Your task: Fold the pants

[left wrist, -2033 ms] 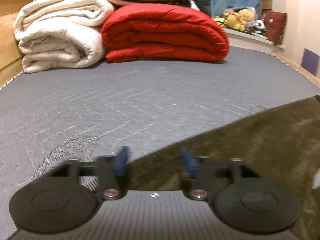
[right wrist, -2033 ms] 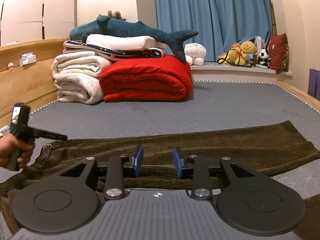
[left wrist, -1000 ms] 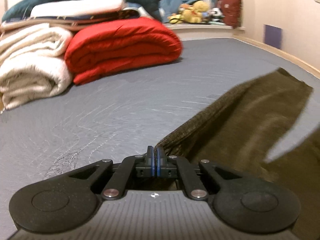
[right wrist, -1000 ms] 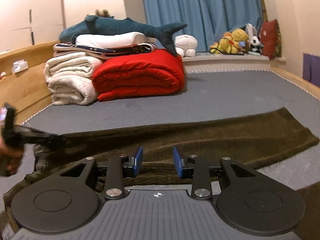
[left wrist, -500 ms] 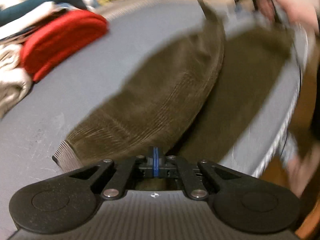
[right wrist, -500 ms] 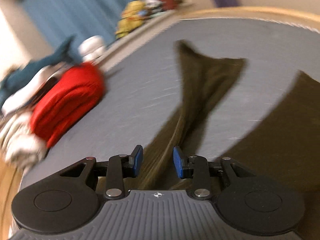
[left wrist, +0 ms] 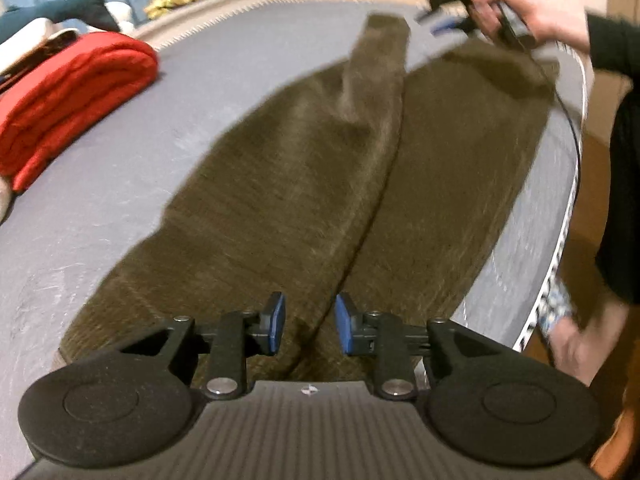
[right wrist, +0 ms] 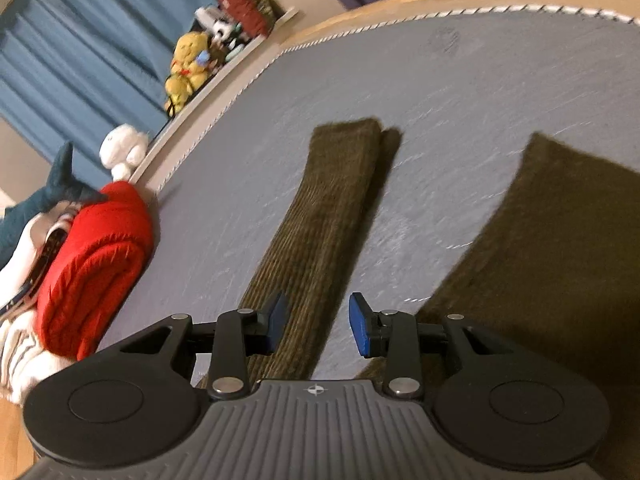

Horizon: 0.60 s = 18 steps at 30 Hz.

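Observation:
Olive-brown corduroy pants lie on the grey mattress, both legs running away from my left gripper. Its jaws are opening over the near end of the pants; the blue pads stand apart and the cloth lies below them, not pinched. At the far leg ends a person's hand holds my right gripper. In the right wrist view the right gripper is open above a narrow, doubled-over leg, with the other leg to its right. Nothing is gripped between its pads.
A folded red quilt with white blankets and a shark plush sits at the head of the bed. Plush toys line the sill by the blue curtain. The mattress edge drops to the wooden floor beside the person's leg.
The left gripper, shut on the pants' edge before, has parted its jaws and the cloth lies flat. Both views have swung and rolled to look along the legs. The right gripper stayed open.

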{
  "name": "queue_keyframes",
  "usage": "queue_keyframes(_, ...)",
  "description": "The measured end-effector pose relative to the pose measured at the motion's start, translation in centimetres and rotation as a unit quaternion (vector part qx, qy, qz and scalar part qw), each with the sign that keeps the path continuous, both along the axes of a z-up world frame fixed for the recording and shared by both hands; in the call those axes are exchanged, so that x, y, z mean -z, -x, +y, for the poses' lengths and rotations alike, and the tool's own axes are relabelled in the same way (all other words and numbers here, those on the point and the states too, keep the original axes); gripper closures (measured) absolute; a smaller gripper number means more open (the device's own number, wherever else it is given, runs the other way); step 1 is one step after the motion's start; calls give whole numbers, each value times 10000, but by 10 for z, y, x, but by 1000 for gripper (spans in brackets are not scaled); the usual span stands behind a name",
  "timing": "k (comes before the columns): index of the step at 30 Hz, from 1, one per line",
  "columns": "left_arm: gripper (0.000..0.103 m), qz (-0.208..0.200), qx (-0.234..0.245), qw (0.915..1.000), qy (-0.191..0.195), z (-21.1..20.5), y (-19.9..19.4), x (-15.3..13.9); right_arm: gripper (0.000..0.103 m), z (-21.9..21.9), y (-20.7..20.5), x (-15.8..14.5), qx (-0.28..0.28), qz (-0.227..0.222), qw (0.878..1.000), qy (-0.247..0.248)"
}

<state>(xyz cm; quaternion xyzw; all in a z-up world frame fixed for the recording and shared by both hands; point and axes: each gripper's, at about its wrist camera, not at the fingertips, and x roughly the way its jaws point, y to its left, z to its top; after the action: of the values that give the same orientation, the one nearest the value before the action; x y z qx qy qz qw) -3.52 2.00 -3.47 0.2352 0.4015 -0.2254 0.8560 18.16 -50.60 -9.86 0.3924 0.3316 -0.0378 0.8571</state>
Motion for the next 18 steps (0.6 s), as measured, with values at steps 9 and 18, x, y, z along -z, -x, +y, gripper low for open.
queue_keyframes(9,71,318,53,9984,-470,-8,-14,29,65,30,-39,45,-309,393,9987,-117)
queue_keyframes(18,83,302,-93,9972,-673,4,-21,37,99,33,-43,37,-290,79,9994,182)
